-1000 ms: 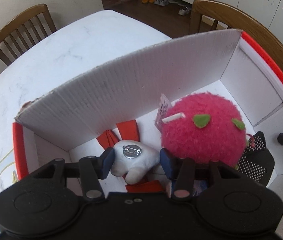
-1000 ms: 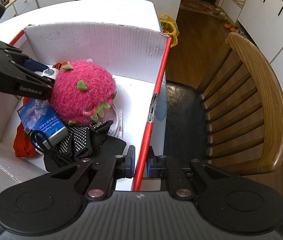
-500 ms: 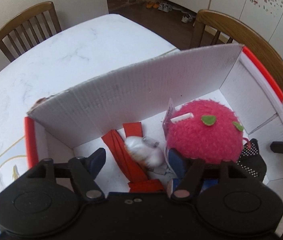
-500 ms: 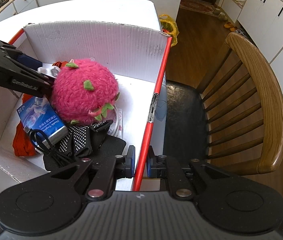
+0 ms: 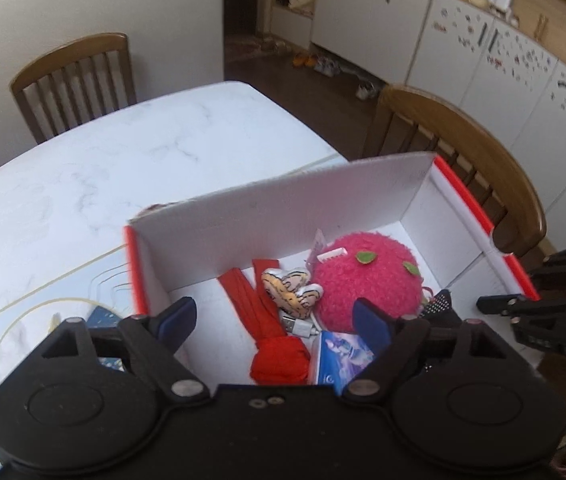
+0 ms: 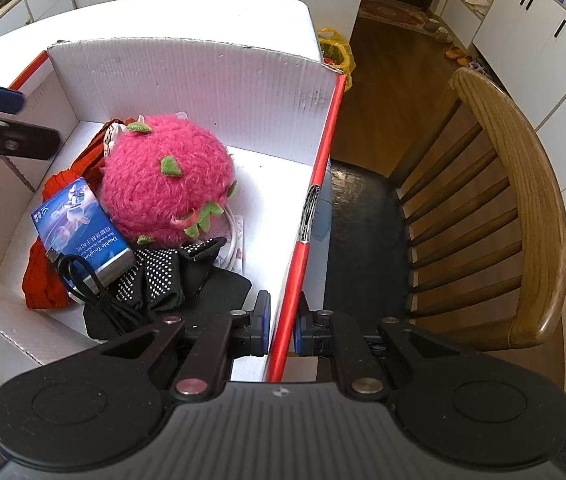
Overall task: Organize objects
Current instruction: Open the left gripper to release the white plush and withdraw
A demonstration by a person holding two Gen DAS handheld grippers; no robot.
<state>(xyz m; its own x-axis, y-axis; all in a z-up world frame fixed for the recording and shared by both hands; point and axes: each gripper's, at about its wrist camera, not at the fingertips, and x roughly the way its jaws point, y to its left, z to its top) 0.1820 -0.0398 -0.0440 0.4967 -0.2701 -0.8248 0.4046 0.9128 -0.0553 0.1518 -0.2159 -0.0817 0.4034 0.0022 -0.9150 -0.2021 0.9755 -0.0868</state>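
Left gripper gapes above the small plush; right gripper seemingly clamps the box rim.

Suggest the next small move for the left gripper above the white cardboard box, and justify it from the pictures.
Probably swing the left gripper left toward the blue item on the table outside the white cardboard box with red edges. Its jaws are wide open and empty, the small cartoon badge lies inside, and the right gripper grips the red rim.
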